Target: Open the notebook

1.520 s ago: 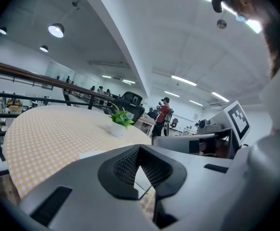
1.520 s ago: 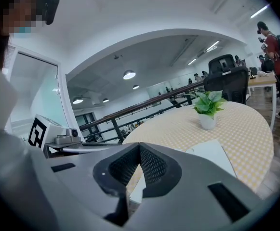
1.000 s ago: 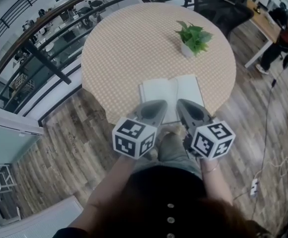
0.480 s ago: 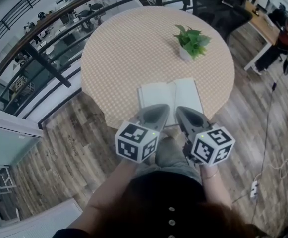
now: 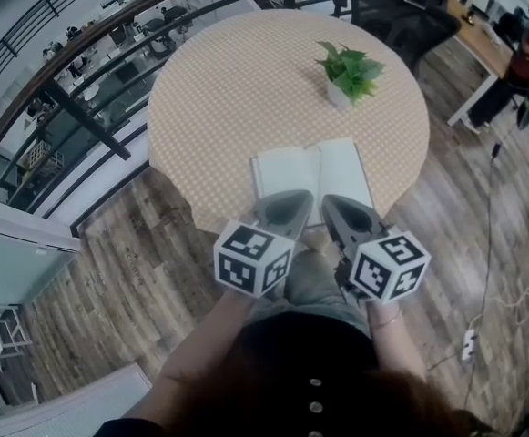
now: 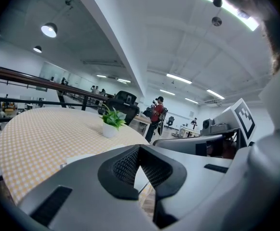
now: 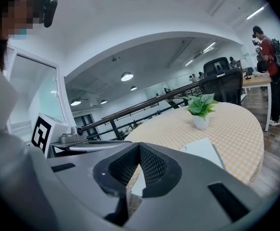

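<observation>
Your one notebook point(image 5: 311, 173) lies open, two blank white pages spread flat, at the near edge of the single round checked table point(image 5: 246, 89), well apart from the one potted plant point(image 5: 349, 73). Your left gripper point(image 5: 289, 200) and right gripper point(image 5: 337, 204) hover at its near edge, both clenched on nothing.

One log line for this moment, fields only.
notebook: open, flat on table | left gripper: shut, empty | right gripper: shut, empty

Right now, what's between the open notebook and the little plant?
Nothing: only bare checked tablecloth lies between notebook and plant, seen in the head view.
</observation>
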